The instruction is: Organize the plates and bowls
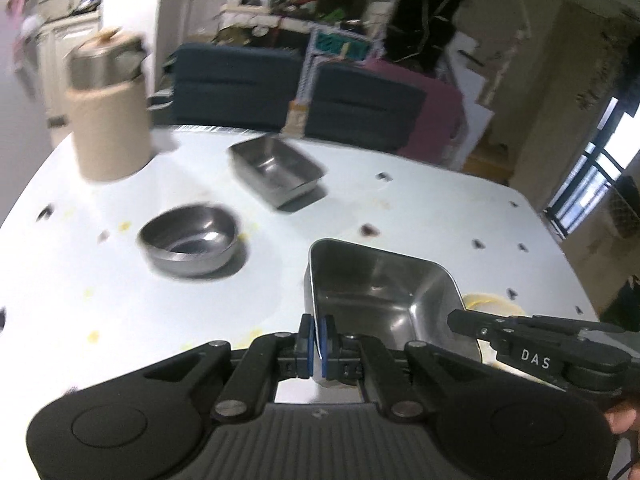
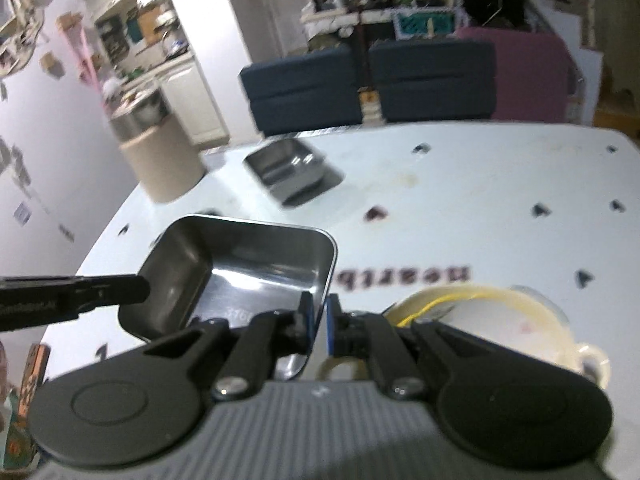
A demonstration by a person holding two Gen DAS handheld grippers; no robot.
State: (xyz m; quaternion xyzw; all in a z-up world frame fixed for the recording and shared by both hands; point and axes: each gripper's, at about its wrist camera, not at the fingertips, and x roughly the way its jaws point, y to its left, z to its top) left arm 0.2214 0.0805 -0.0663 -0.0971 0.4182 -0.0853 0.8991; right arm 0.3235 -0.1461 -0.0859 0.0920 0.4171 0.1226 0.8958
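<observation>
Both claws are pinching one rectangular steel tray and holding it above the white table: the left gripper is clamping one rim, the right gripper the opposite rim. Just beside and partly under the tray, a cream bowl is sitting on the table. Farther left, a round steel bowl is resting in the open. Beyond it, a second rectangular steel tray is lying near the far edge, and a beige cylinder is carrying stacked steel containers at the far left corner.
</observation>
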